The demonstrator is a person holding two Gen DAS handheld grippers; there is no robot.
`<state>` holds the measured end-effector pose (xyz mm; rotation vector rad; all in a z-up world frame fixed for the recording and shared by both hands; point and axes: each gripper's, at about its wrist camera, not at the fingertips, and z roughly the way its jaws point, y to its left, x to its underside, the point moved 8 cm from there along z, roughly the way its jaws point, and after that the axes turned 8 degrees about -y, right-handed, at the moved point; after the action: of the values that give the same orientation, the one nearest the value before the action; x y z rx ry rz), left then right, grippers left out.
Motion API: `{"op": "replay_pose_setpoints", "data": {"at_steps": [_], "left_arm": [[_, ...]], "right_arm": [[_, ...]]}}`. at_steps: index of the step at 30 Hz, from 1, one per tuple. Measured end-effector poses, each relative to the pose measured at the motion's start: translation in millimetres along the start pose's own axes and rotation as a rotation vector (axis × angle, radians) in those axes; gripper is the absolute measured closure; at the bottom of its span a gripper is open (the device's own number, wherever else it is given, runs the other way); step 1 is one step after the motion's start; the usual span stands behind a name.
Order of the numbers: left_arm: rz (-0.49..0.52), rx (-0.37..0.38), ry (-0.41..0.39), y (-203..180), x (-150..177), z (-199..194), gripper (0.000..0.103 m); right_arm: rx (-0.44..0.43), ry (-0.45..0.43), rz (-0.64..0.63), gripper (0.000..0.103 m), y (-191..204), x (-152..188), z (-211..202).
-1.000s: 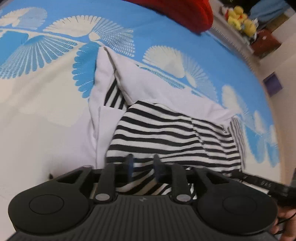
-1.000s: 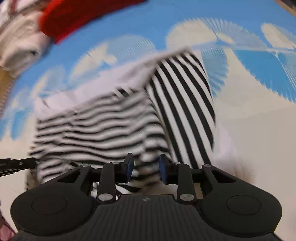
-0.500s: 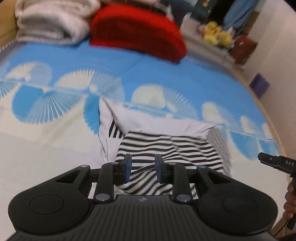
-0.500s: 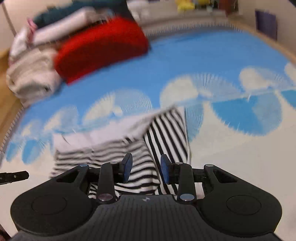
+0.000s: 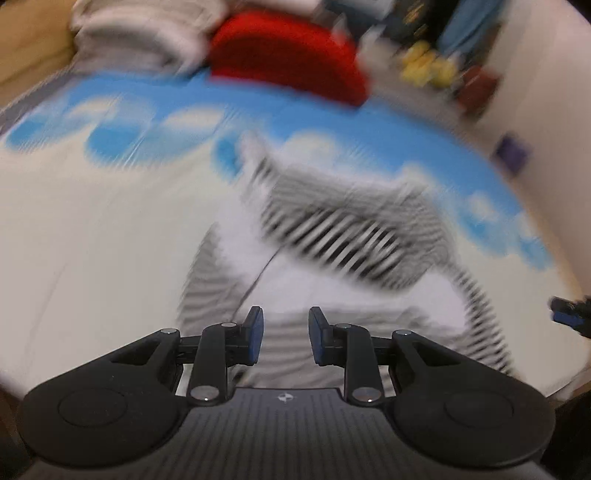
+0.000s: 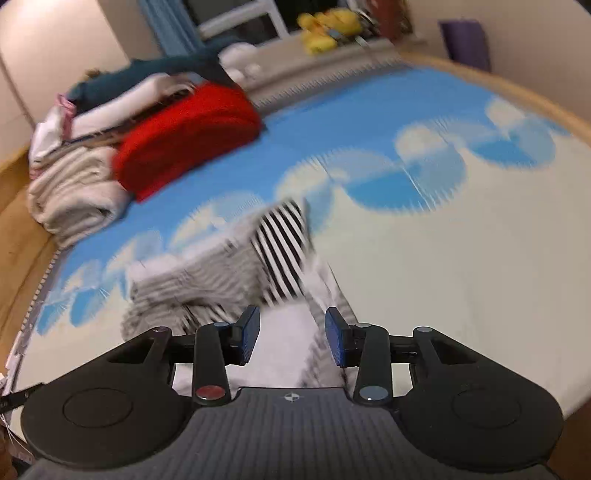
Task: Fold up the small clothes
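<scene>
1. Bed cover [image 6: 461, 258]: blue and cream with a pale fan print, it fills most of both wrist views (both are smeared by blur).
2. Folded pile [image 6: 74, 184]: pale blankets and other folded cloth stacked at the far end of the cover, with a red cushion [image 6: 184, 140] leaning against it.
3. Striped garment [image 5: 354, 243]: black-and-white striped on one face and plain white on the other, it lies partly folded on the cover in front of both grippers; a striped flap is turned over the white panel.
4. Left gripper [image 5: 283, 336]: its blue-padded jaws stand apart over the near edge of the garment; no cloth is seen between the pads.
5. Right gripper [image 6: 291, 341]: its jaws have just been opening and stand spread, with white and striped cloth showing beyond the gap but nothing pinched.
6. Yellow soft toys [image 6: 327, 24]: on a ledge past the bed's far end.
</scene>
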<state>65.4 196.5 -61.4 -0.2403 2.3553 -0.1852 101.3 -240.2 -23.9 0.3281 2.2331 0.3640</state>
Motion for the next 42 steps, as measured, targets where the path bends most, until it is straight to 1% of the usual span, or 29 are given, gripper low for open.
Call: {"op": "replay_pose_setpoints", "data": {"at_steps": [1, 2, 3, 4, 7, 8, 9, 10, 12, 14, 17, 21, 22, 23, 24, 25, 26, 28, 29, 30, 32, 34, 36, 37, 38, 39, 40, 41, 42], "left_arm": [[-0.012, 0.001, 0.005, 2.0, 2.8, -1.9, 0.072], [-0.015, 0.020, 0.001, 3.4, 3.4, -2.9, 0.065], [-0.009, 0.024, 0.000, 4.8, 4.9, -2.2, 0.060], [-0.004, 0.009, 0.003, 8.0, 6.4, -0.5, 0.053], [-0.057, -0.040, 0.059, 24.8, 18.9, 14.1, 0.046], [-0.085, -0.040, 0.076, 28.8, 22.4, 20.7, 0.036], [-0.109, -0.043, 0.081, 32.9, 26.9, 27.8, 0.032], [-0.120, -0.055, 0.093, 39.0, 31.6, 35.7, 0.029], [-0.173, -0.112, 0.176, 48.6, 40.5, 49.7, 0.029], [-0.238, -0.086, 0.214, 52.5, 45.9, 57.9, 0.028], [-0.309, -0.077, 0.267, 58.7, 55.8, 65.2, 0.028], [-0.296, -0.120, 0.300, 65.3, 66.5, 71.5, 0.031], [-0.297, -0.119, 0.307, 66.8, 68.3, 72.6, 0.041], [-0.296, -0.115, 0.319, 67.2, 70.1, 73.7, 0.057], [-0.289, -0.111, 0.330, 67.7, 72.5, 74.5, 0.066], [-0.278, -0.108, 0.333, 67.5, 73.5, 74.4, 0.080], [-0.272, -0.098, 0.333, 66.5, 73.4, 73.9, 0.090], [-0.264, -0.087, 0.316, 65.5, 70.6, 70.1, 0.094], [-0.258, -0.096, 0.295, 66.5, 67.1, 65.2, 0.094], [-0.252, -0.105, 0.263, 67.7, 62.4, 59.1, 0.095], [-0.247, -0.118, 0.208, 68.7, 53.9, 47.6, 0.095], [-0.264, -0.107, 0.201, 69.8, 51.9, 44.0, 0.095], [-0.282, -0.104, 0.262, 70.6, 60.9, 51.4, 0.093], [-0.294, -0.095, 0.310, 70.6, 68.0, 57.0, 0.088], [-0.309, -0.091, 0.342, 71.3, 73.2, 60.8, 0.080], [-0.323, -0.087, 0.366, 71.5, 77.0, 63.5, 0.075], [-0.324, -0.085, 0.372, 71.4, 78.0, 64.4, 0.070], [-0.312, -0.087, 0.372, 70.3, 77.4, 64.6, 0.069], [-0.303, -0.089, 0.371, 69.4, 77.2, 63.9, 0.069]], "right_arm": [[0.016, 0.053, 0.009, 0.062, -7.3, 17.4, 6.2], [0.026, 0.102, 0.038, 0.061, -12.3, 30.2, 10.9], [0.010, 0.136, 0.083, 0.061, -16.3, 38.2, 13.8], [-0.001, 0.156, 0.102, 0.061, -18.0, 43.5, 14.4], [0.046, 0.184, 0.065, 0.060, -23.4, 52.8, 21.5], [0.068, 0.201, 0.057, 0.060, -26.2, 56.4, 24.8], [0.074, 0.218, 0.062, 0.058, -27.9, 59.3, 28.2], [0.071, 0.228, 0.069, 0.057, -27.8, 63.5, 29.2], [0.077, 0.245, 0.064, 0.053, -28.3, 70.8, 36.3], [0.090, 0.259, 0.047, 0.052, -28.9, 77.4, 43.1], [0.108, 0.292, 0.046, 0.052, -32.8, 87.9, 51.3], [0.110, 0.324, 0.038, 0.052, -32.9, 96.0, 59.4], [0.112, 0.335, 0.044, 0.052, -33.9, 97.7, 61.1], [0.114, 0.347, 0.055, 0.052, -35.0, 99.7, 62.8], [0.118, 0.362, 0.062, 0.052, -35.3, 102.5, 64.6], [0.122, 0.374, 0.060, 0.052, -35.1, 104.8, 66.2], [0.122, 0.384, 0.054, 0.052, -33.7, 107.1, 67.1], [0.110, 0.379, 0.037, 0.073, -28.9, 107.9, 66.8], [0.096, 0.366, 0.035, 0.095, -26.7, 105.4, 64.9], [0.083, 0.343, 0.051, 0.096, -25.9, 100.9, 61.2], [0.063, 0.294, 0.107, 0.096, -29.8, 90.0, 52.1], [0.064, 0.266, 0.165, 0.096, -38.1, 83.4, 46.0], [0.072, 0.290, 0.190, 0.096, -43.1, 86.7, 47.5], [0.083, 0.322, 0.171, 0.095, -42.9, 92.4, 50.2], [0.095, 0.356, 0.145, 0.093, -42.0, 99.0, 52.8], [0.111, 0.385, 0.121, 0.087, -41.5, 104.9, 55.0], [0.124, 0.395, 0.107, 0.082, -41.9, 107.0, 55.4], [0.130, 0.394, 0.101, 0.077, -41.3, 106.6, 54.9], [0.125, 0.390, 0.105, 0.076, -40.4, 104.8, 54.3]]}}
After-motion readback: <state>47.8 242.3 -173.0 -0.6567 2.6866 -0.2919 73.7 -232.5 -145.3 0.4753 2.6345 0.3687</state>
